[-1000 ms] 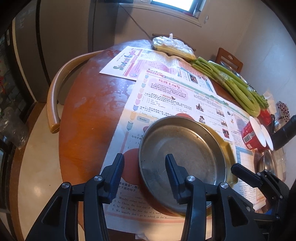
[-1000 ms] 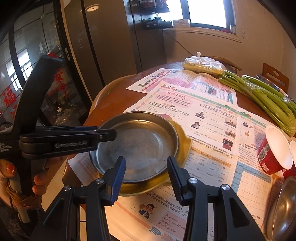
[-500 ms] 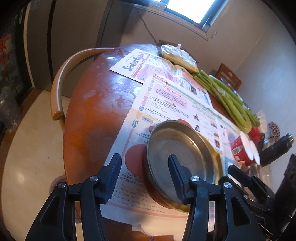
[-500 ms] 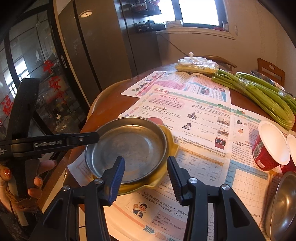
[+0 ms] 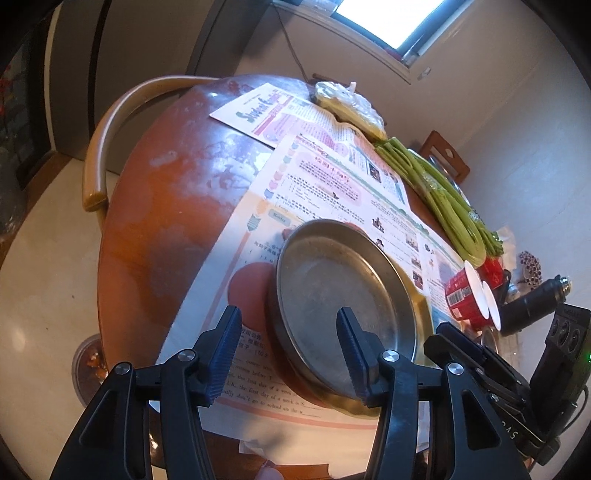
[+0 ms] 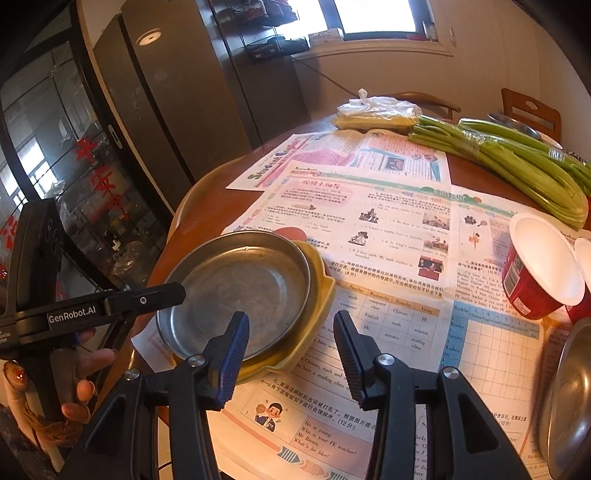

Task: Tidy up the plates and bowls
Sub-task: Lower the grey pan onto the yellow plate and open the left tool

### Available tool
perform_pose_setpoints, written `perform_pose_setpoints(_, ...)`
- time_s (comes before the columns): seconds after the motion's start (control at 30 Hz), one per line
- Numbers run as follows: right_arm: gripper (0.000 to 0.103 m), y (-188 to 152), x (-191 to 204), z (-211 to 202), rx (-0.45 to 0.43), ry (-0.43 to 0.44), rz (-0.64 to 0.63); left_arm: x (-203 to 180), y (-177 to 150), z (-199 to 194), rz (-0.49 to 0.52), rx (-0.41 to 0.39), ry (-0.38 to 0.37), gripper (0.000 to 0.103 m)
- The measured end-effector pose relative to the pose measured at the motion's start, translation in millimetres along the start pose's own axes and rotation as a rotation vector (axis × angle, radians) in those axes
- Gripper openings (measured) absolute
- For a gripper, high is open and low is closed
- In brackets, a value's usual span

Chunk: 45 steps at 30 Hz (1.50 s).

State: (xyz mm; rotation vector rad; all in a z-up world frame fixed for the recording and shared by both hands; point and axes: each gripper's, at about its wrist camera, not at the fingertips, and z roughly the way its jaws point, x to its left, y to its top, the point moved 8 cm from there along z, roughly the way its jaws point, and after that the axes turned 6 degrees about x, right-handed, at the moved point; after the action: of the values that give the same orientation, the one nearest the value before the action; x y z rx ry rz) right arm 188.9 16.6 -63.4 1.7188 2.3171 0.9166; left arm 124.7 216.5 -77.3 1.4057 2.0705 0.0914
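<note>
Both my left gripper [image 5: 288,354] and right gripper [image 6: 290,356] wide open, empty; I'd straddle the metal plate [image 6: 240,291] rim squarely before closing, yellow dish [image 6: 314,306] beneath.

A home dining room: a round wooden desk [image 6: 476,173] spread with newspapers [image 6: 373,221], celery stalks [image 6: 517,166], bagged food [image 6: 376,112], wooden chairs [image 6: 532,110] around it, a tall refrigerator [image 6: 177,103] and a window [image 6: 376,14] behind
</note>
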Motion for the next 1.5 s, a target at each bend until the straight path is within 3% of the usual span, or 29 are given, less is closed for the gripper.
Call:
perform_pose_setpoints(0.6,0.048,-2,3,28,0.061,0.009,0.003,6,-3,27,-0.007,0.051,-0.009,0.056)
perform_pose_setpoints(1.07,0.049,-2,-1,35,0.069,-0.008,-0.022,-21,-1,43,0.057,0.061,0.012,0.058)
perform_pose_setpoints(1.5,0.049,6,-37,31,0.048,-0.039,0.035,-55,8,66,0.107,0.073,0.019,0.058)
